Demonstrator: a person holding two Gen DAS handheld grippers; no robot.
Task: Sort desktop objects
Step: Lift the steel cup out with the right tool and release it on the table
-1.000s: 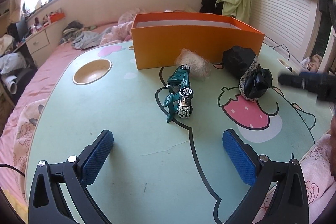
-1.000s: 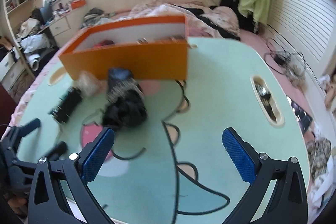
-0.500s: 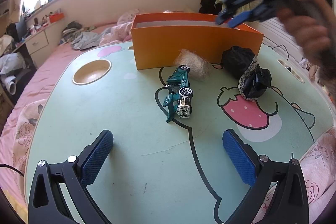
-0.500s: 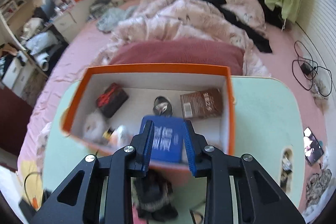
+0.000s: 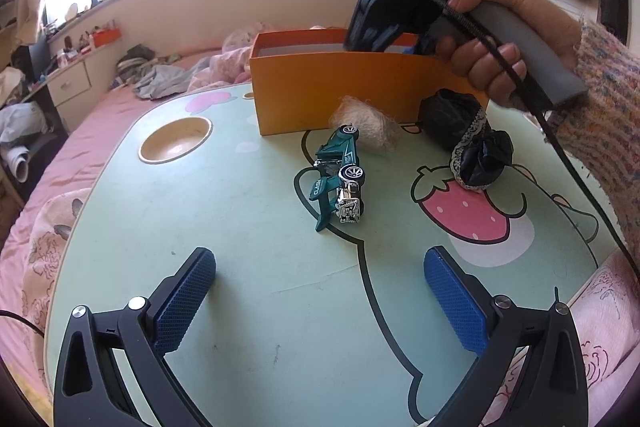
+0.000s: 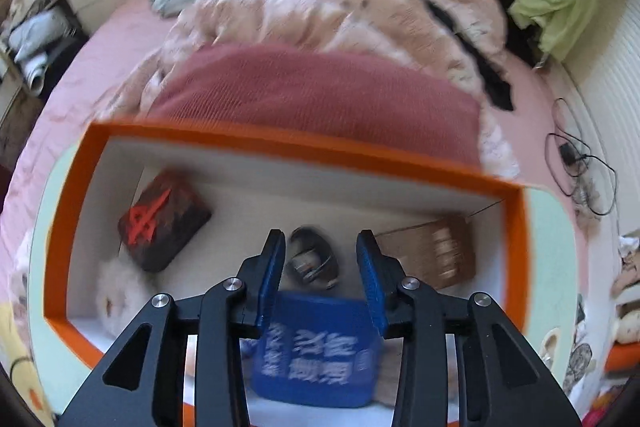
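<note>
The orange box (image 5: 340, 95) stands at the table's far side. In the right wrist view my right gripper (image 6: 320, 247) hangs over the box's inside (image 6: 280, 143). Its jaws are opening, and the blurred blue pack (image 6: 316, 351) sits below them, free of the pads. A dark pack with a red mark (image 6: 164, 219), a grey coiled item (image 6: 312, 259), a brown pack (image 6: 436, 255) and a white fluffy thing (image 6: 116, 291) lie in the box. My left gripper (image 5: 320, 303) is open over the bare table, short of the green toy car (image 5: 340, 179).
A tan fuzzy ball (image 5: 368, 127) and a black lace-trimmed cloth (image 5: 468, 143) lie in front of the box. A round cup recess (image 5: 176, 143) is sunk into the table (image 5: 240, 267) at the left. A hand (image 5: 500, 39) holds the right gripper's handle. Bedding surrounds the table.
The right gripper swung from above the table to over the orange box, carrying the blue pack; its jaws have now parted and the pack sits lower. The left gripper stayed still.
</note>
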